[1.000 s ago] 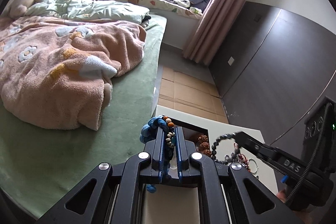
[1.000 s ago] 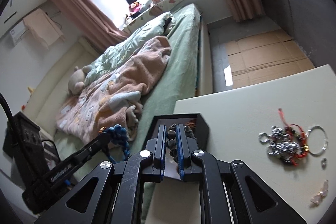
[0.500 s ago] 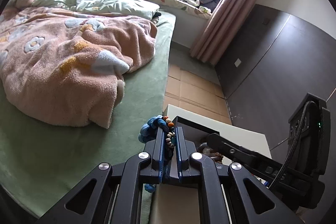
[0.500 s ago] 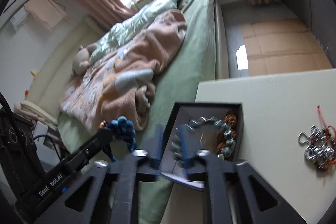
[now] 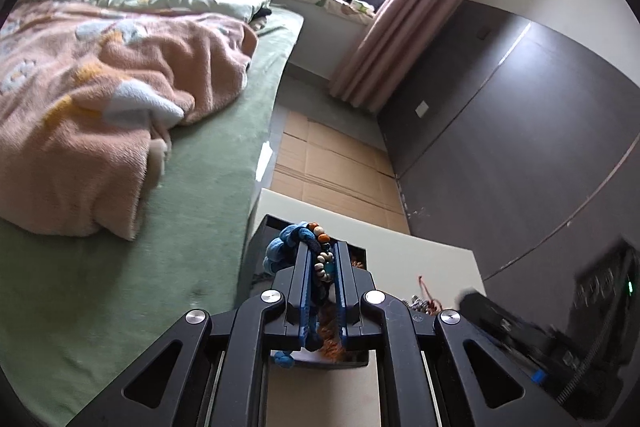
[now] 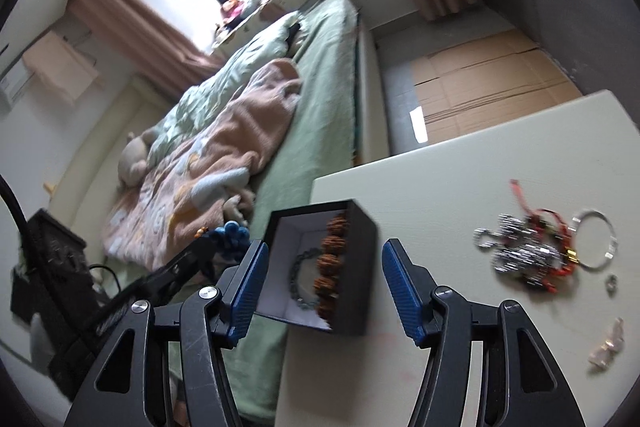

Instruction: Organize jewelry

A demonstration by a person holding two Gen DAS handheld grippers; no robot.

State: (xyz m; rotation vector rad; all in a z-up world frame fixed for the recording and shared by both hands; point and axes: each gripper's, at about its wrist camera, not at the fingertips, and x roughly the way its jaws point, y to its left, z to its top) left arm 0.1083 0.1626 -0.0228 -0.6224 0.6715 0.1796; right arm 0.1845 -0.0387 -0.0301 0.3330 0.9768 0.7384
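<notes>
My left gripper (image 5: 322, 247) is shut on a blue knotted cord bracelet (image 5: 298, 239) with small wooden beads, held just above the near side of the open black box (image 5: 260, 247). In the right wrist view the box (image 6: 362, 267) has a white lining and holds a grey bead bracelet (image 6: 298, 275) and a brown seed bracelet (image 6: 330, 267). My right gripper (image 6: 325, 247) hovers in front of the box, its jaws opening with nothing between the pads. The left gripper (image 6: 200, 251) and its blue bracelet (image 6: 230, 233) show left of the box.
The box stands at the left corner of a cream table (image 6: 480, 167). To its right lie a tangle of silver and red jewelry (image 6: 524, 251), a silver bangle (image 6: 600, 239), a small ring (image 6: 611, 283) and a pale crystal piece (image 6: 608, 347). A bed (image 5: 208, 211) adjoins the table.
My right gripper let go of the grey bead bracelet, which now lies in the box, and drew back with its jaws spread. My left gripper shifted over the box, still gripping the blue bracelet.
</notes>
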